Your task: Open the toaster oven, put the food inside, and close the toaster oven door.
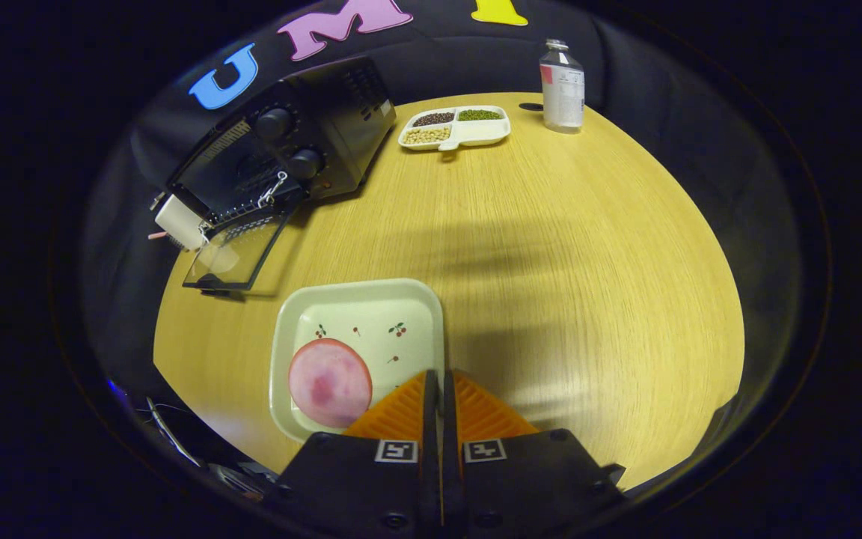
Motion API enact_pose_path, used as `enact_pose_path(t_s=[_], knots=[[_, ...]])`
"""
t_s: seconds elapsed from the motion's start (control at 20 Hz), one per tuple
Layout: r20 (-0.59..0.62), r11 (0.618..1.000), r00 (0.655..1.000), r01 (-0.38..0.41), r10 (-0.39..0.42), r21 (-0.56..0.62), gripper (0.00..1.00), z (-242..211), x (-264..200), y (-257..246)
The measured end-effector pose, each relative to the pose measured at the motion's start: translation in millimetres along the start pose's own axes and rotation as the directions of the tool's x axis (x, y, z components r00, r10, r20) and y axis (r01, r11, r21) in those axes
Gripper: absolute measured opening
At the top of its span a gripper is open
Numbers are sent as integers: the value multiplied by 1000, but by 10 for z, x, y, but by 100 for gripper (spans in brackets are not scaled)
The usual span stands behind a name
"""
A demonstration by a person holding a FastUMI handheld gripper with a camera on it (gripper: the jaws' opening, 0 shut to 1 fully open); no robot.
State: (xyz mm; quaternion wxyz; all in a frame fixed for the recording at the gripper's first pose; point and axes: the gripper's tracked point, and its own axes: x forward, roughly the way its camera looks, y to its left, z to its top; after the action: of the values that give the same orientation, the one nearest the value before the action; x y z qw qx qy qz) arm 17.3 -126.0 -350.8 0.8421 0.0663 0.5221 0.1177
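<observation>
jaws: gripper [440,378] together, empty | ham slice [329,382] on plate [371,311] | toaster oven [281,157] door open | labels unreadable

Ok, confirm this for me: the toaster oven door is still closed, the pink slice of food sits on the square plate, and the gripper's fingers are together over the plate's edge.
One thing is wrong: the toaster oven door is open, folded down onto the table, as the gripper view shows. The rest holds: the pink slice lies on the square plate, and the gripper has its fingers together over the plate's edge, holding nothing.
</observation>
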Motion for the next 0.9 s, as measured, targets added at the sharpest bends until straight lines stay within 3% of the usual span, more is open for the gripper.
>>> enact_pose_path(t_s=[0.3, 0.55, 0.9], knots=[[-29, 962, 991, -121, 132, 243, 6, -91, -24, 126], [25, 863, 972, -220, 235, 454, 6, -86, -131, 173], [117, 752, 956, -284, 269, 595, 6, -34, -389, 210]])
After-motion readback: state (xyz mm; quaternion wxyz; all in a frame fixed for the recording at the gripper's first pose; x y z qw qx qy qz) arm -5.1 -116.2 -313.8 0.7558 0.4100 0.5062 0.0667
